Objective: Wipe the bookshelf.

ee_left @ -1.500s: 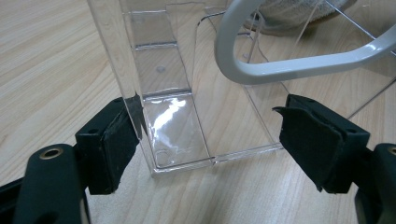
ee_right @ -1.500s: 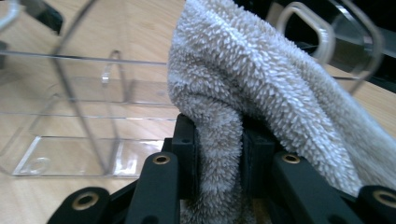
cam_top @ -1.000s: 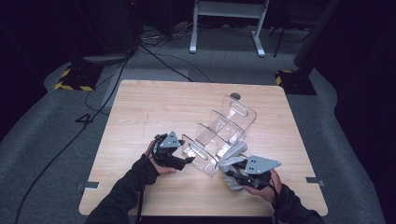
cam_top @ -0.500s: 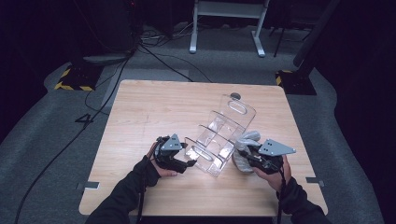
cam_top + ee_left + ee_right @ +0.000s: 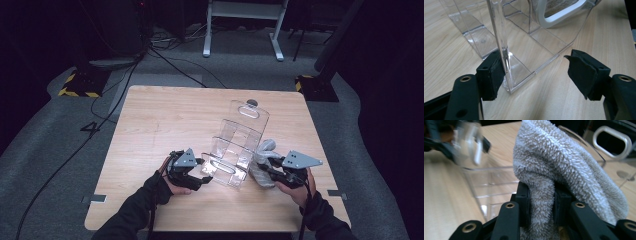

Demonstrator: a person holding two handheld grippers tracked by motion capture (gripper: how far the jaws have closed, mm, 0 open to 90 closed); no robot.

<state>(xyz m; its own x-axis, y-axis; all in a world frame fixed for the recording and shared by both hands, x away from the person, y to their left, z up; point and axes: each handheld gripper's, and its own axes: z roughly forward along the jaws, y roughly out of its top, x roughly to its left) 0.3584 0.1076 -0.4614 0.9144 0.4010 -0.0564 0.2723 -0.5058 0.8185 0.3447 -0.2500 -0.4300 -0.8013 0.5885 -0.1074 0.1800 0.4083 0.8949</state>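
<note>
A clear plastic rack (image 5: 240,135) with stepped compartments and a handle slot lies tilted on the wooden table (image 5: 150,125). My left gripper (image 5: 202,172) is at its near left corner. In the left gripper view the jaws (image 5: 535,58) straddle the rack's corner wall (image 5: 499,37) and have just been closing; one pad (image 5: 495,75) touches the wall, while the other pad (image 5: 581,72) stands well apart. My right gripper (image 5: 262,171) is at the rack's right side, shut on a grey fluffy cloth (image 5: 265,147). In the right gripper view the cloth (image 5: 564,157) bulges over the jaws (image 5: 541,192).
A small dark round thing (image 5: 251,103) lies on the table beside the rack's far end. Cables (image 5: 165,60) run over the grey floor behind the table. A white metal stand (image 5: 240,25) is at the back, and a yellow-black striped base (image 5: 80,85) at the left.
My right gripper has moved to the right with the cloth, from the rack's front edge to its right side. The left hand has barely moved, and its jaws have narrowed a little.
</note>
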